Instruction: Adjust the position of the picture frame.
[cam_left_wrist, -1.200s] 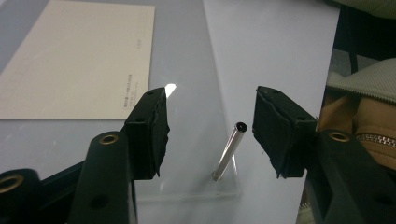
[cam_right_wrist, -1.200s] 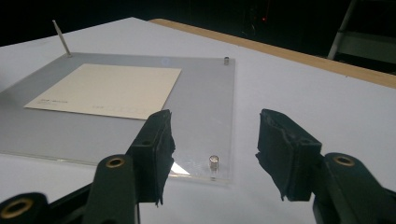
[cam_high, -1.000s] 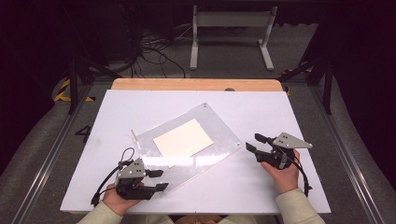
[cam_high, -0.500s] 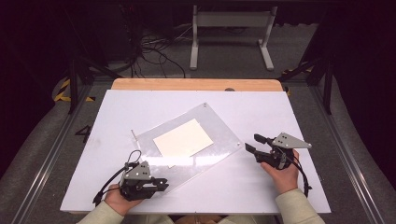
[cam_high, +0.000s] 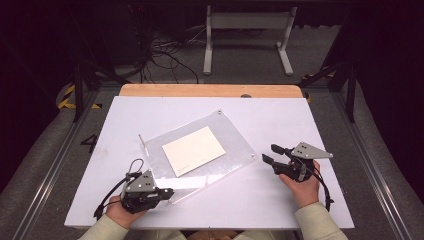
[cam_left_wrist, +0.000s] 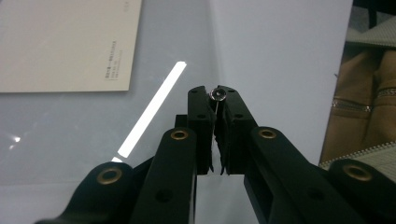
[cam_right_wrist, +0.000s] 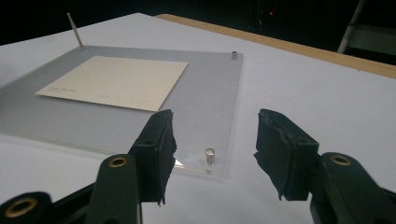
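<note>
While left tongs (cam_left_wrist: 218, 100) pinch pin (cam_left_wrist: 217, 94), right tongs (cam_right_wrist: 212, 135) gape.

My clear acrylic plate (cam_high: 200, 150) lies flat, skewed, mid-frame on the white table, a cream card (cam_high: 194, 150) on it. A small metal pin (cam_left_wrist: 217, 94) at its lower-left corner stands pinched.
</note>
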